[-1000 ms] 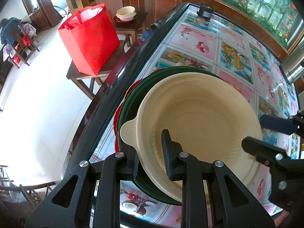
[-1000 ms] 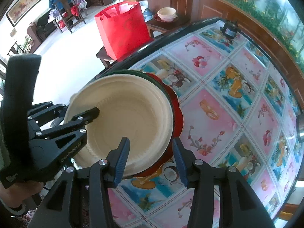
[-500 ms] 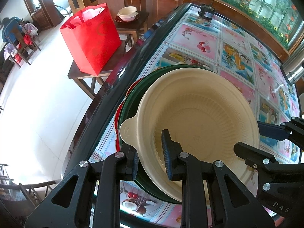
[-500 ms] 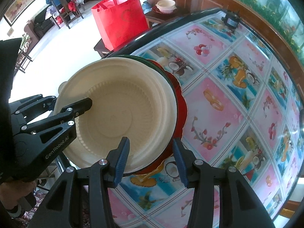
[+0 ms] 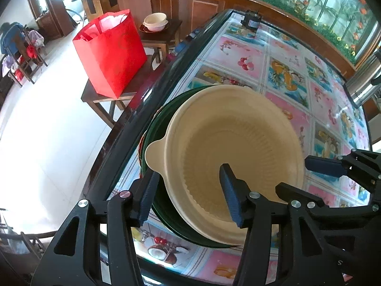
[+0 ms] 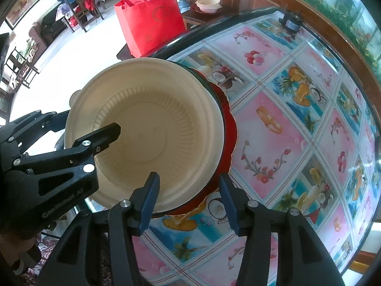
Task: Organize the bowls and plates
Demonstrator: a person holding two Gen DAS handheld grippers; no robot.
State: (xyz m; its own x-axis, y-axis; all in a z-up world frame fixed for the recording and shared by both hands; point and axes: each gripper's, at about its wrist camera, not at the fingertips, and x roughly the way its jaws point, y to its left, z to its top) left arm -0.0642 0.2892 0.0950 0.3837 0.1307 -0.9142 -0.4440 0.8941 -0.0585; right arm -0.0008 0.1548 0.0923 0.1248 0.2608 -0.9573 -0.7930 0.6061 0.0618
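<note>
Left tongs [image 5: 188, 194]: black angular plastic frames with triangular cut-outs, silver screw heads at the joints, dark blue pads on the fingers [image 5: 229, 193]. Right tongs [image 6: 188, 197] match, and pale embossed lettering runs along one black arm.

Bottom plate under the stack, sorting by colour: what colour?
Red, clearest in the right wrist view.

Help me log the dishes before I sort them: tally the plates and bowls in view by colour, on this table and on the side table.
Cream bowls: 2 (one on the stack, one on the side table)
Green plates: 1
Red plates: 2 (under the stack, under the far bowl)
Total: 5
</note>
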